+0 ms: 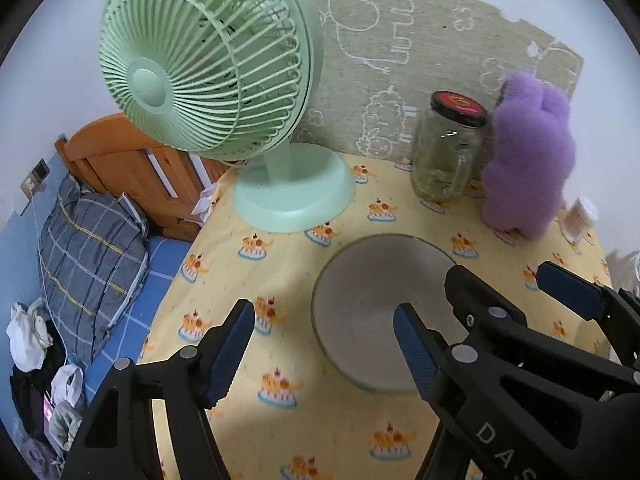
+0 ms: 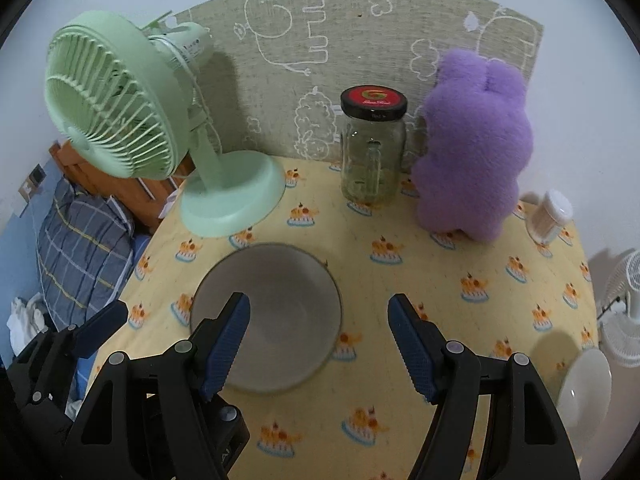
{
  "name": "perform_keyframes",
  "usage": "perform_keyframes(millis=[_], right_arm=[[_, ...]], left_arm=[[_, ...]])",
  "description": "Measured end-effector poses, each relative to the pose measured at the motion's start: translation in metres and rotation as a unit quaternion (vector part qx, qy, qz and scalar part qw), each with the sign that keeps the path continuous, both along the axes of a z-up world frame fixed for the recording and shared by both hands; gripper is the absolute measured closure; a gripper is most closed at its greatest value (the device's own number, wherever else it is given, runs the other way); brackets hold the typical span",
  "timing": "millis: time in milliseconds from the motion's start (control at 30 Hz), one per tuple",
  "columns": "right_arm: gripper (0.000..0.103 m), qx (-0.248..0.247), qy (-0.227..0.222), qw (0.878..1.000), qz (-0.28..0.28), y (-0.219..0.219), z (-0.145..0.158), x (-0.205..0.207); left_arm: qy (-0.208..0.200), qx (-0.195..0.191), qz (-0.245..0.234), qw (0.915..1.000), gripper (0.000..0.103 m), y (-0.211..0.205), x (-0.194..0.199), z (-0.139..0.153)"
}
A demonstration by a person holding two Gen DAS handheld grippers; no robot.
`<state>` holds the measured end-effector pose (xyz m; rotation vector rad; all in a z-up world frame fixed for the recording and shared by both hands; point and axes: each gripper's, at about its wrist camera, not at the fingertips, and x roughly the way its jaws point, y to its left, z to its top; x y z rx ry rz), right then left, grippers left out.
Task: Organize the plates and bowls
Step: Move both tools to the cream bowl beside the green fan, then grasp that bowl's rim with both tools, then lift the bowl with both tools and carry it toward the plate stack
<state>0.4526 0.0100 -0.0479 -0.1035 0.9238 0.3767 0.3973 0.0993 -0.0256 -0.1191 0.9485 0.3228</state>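
A grey bowl (image 1: 372, 300) (image 2: 280, 300) sits on the yellow tablecloth (image 1: 280, 264) (image 2: 420, 280). My left gripper (image 1: 324, 344) is open and empty, just above the cloth at the bowl's left side, with its right finger over the bowl. My right gripper (image 2: 318, 344) is open and empty, with its left finger over the bowl and its right finger over the cloth. The right gripper (image 1: 516, 292) also shows in the left wrist view beside the bowl. A white bowl (image 2: 584, 388) lies at the table's right edge.
A green desk fan (image 1: 216, 92) (image 2: 140, 128), a lidded glass jar (image 1: 448, 152) (image 2: 372, 148), a purple plush toy (image 1: 528, 160) (image 2: 476, 148) and a small toothpick container (image 2: 550, 216) stand along the back. A bed with a pillow (image 1: 88, 260) lies left of the table.
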Motion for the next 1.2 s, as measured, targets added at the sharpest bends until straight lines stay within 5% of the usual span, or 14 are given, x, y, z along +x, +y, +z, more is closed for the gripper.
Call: perform_keyframes(millis=[233,400,500,600,1200], right_arm=[[0.029,0.002,0.022,1.0,-0.009,0.009,-0.028,0.032],[0.039,-0.005,0.037,0.999,-0.012,0.015,-0.048,0.042],[0.056,0.001,0.044,0.999,-0.007,0.018,-0.058,0.047],[0.06,0.007,0.041,0.999,0.002,0.021,-0.063,0.049],[0.066,0.02,0.075,0.997,-0.005,0.005,-0.068,0.042]], left_arm=[[0.021,0.006,-0.002,0.9998,0.043,0.009,0.028,-0.026],[0.034,-0.006,0.001,0.9994,0.045,0.013,0.038,-0.047],[0.043,-0.012,0.006,0.999,0.061,0.017,0.043,-0.056],[0.048,-0.025,0.004,0.9985,0.069,0.018,0.045,-0.062],[0.067,-0.042,-0.011,0.9968,0.073,0.004,0.04,-0.063]])
